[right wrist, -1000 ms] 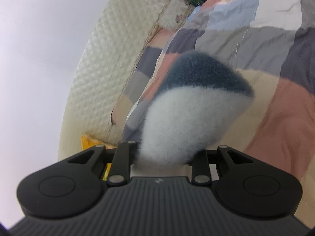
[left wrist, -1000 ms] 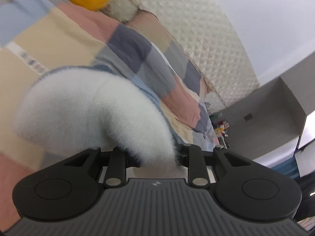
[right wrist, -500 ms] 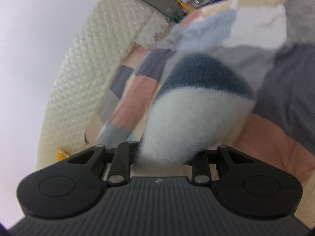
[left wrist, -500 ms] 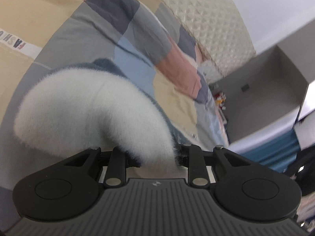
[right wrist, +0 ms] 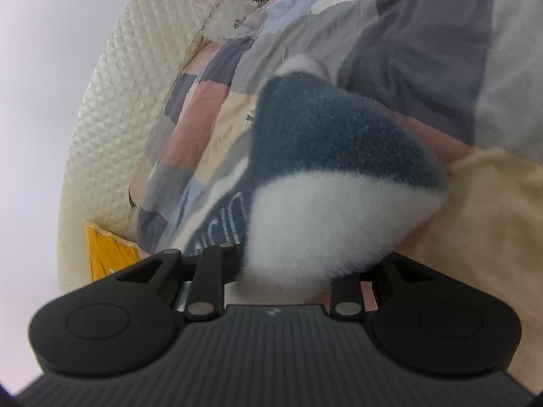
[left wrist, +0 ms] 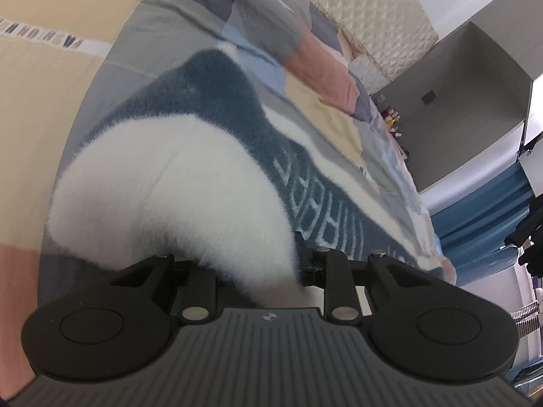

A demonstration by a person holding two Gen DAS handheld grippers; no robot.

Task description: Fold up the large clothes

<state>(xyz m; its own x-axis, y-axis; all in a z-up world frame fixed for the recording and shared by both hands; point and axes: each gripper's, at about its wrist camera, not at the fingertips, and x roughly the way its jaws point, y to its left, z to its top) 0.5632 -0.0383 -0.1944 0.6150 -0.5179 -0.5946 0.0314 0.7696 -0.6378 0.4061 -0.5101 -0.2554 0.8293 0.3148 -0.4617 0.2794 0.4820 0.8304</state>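
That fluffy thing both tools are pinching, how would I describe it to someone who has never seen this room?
Start at the bed with the patchwork quilt of beige, grey and pink blocks. Stretched over it lies a fuzzy garment, a corner caught in each hand-held gripper, left and right. Unlike the smooth quilt, it is fleecy, dark teal and white, with pale lettering on the teal band.

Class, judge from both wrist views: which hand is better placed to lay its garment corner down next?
Neither clearly: left tongs and right tongs each pinch a fluffy white-and-navy fleece garment corner above the patchwork bedspread.
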